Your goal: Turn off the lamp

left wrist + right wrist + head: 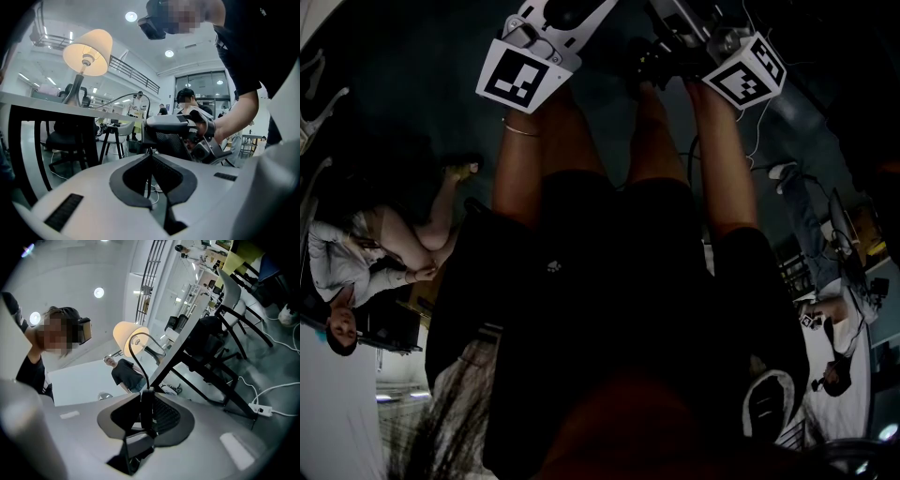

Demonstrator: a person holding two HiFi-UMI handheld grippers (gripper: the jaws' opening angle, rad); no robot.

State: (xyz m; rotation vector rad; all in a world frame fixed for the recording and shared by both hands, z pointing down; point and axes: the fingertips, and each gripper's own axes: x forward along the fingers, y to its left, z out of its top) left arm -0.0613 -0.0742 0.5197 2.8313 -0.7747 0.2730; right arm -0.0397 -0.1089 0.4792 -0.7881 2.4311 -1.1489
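Note:
The lamp (87,51) stands lit on a white table (33,102), its cream shade glowing; it also shows in the right gripper view (129,336). Its black cord (136,350) arcs down to an inline switch (146,411), which stands between the pads of my right gripper (146,405). In the left gripper view that right gripper (149,133) is held level by a hand. Just below it, my left gripper (150,157) is shut on the cord (149,180). The head view is dark and shows only the two marker cubes (525,75) (750,70) above the person's legs.
Black chairs (65,136) (211,343) stand under the table. A white power strip (260,408) with cables lies on the floor. People stand or sit in the background (187,101) (124,373) (356,272).

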